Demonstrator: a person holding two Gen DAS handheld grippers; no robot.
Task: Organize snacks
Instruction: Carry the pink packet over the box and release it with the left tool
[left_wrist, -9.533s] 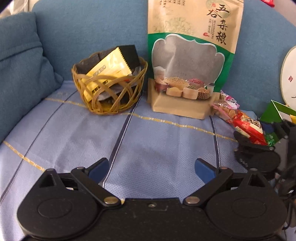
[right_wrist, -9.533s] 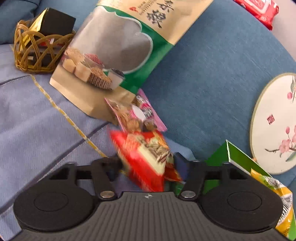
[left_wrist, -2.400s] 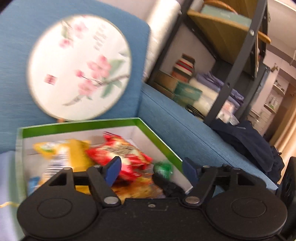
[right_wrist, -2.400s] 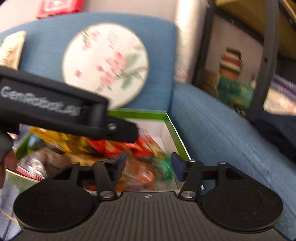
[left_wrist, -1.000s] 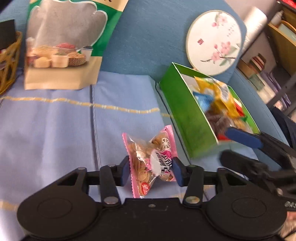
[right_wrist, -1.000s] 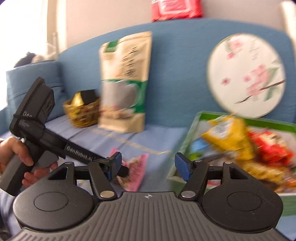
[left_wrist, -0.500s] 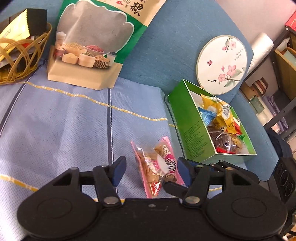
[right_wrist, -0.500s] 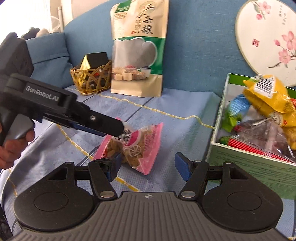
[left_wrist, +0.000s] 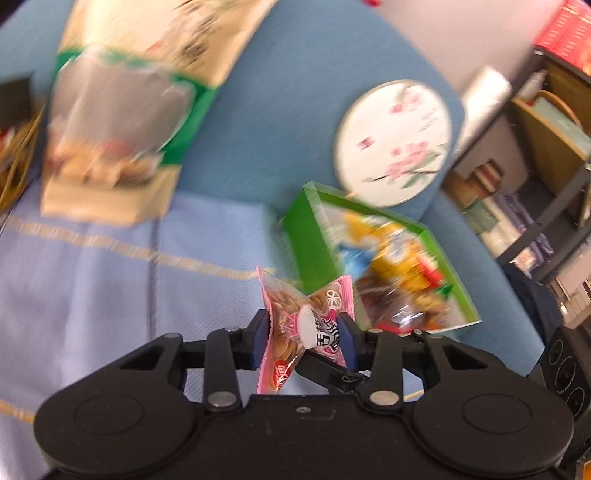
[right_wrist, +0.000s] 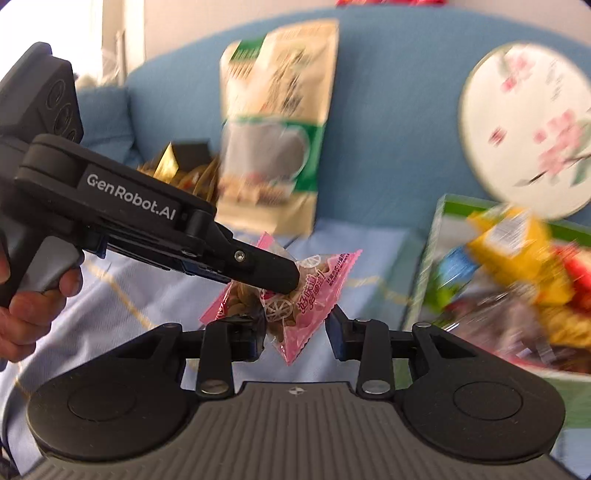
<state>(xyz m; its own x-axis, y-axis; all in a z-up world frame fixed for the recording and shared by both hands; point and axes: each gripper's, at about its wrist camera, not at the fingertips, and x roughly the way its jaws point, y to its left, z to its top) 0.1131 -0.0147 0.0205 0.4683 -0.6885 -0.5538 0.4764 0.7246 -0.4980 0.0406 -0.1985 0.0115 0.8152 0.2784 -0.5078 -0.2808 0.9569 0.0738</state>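
Note:
My left gripper (left_wrist: 306, 338) is shut on a pink snack packet (left_wrist: 310, 325) and holds it above the sofa's light blue cover. The right wrist view shows the same packet (right_wrist: 295, 299) pinched in the left gripper's black fingers (right_wrist: 266, 275). My right gripper (right_wrist: 295, 338) is open, just under and around the packet's lower corner, without pinching it. A green box (left_wrist: 310, 243) with several snack bags stands to the right; it also shows in the right wrist view (right_wrist: 428, 258).
A big grain pouch (left_wrist: 122, 122) leans on the blue sofa back. A wicker basket (right_wrist: 181, 173) with a gold packet sits left of it. A round flowered fan (left_wrist: 395, 144) leans behind the box. Shelves (left_wrist: 546, 155) stand at right.
My left gripper closed on the pink packet and lifted it off the cover. The view has swung toward the green box. My right gripper came in close under the packet.

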